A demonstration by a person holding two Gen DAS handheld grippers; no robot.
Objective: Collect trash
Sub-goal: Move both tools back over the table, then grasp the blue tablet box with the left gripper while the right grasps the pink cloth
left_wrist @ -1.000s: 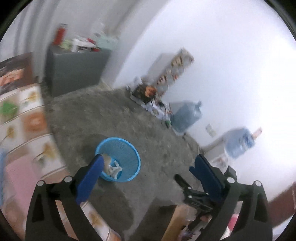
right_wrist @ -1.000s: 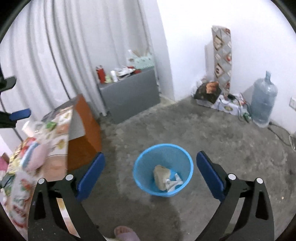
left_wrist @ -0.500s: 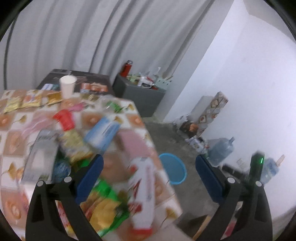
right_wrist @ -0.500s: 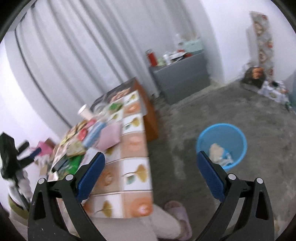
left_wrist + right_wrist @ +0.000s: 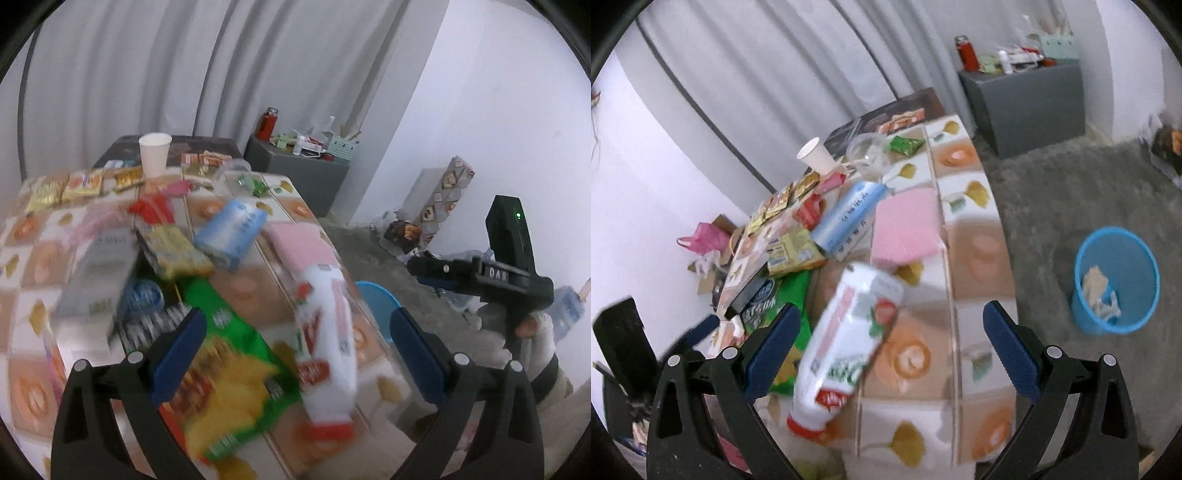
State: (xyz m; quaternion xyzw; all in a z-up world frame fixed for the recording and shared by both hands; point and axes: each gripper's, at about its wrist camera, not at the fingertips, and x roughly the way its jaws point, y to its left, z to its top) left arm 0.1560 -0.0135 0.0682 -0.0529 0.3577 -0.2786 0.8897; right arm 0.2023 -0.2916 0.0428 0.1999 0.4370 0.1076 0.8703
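Hovering over the near edge of a cluttered table (image 5: 975, 236), the right gripper (image 5: 888, 354) has its blue-padded jaws spread wide and grips nothing; the left gripper (image 5: 295, 352) is likewise splayed open and empty above the same tabletop. Closest to both lies a white bottle with a red cap (image 5: 846, 350), on its side with the cap toward the camera and the body between the right gripper's fingers in that view, though whether it is touched cannot be told. Just beside it, on the left, lies a green snack bag (image 5: 236, 373), blurred by motion, and next to that a round blue-labelled pack (image 5: 142, 295). Further back sit a pink flat pack (image 5: 905, 225), a light blue pack (image 5: 849, 218) resting against a yellow packet (image 5: 792, 251), and red wrappers (image 5: 153, 210). Towards the far end stand a white paper cup (image 5: 155, 153), a clear plastic cup (image 5: 866, 151) tipped on its side, and a row of small yellow sachets (image 5: 66, 188). Off the table, on the grey floor, a blue bin (image 5: 1115, 280) stands upright well apart from the table edge, with crumpled paper in it. Behind it is a grey cabinet (image 5: 1027, 96) holding a red flask (image 5: 967, 51).
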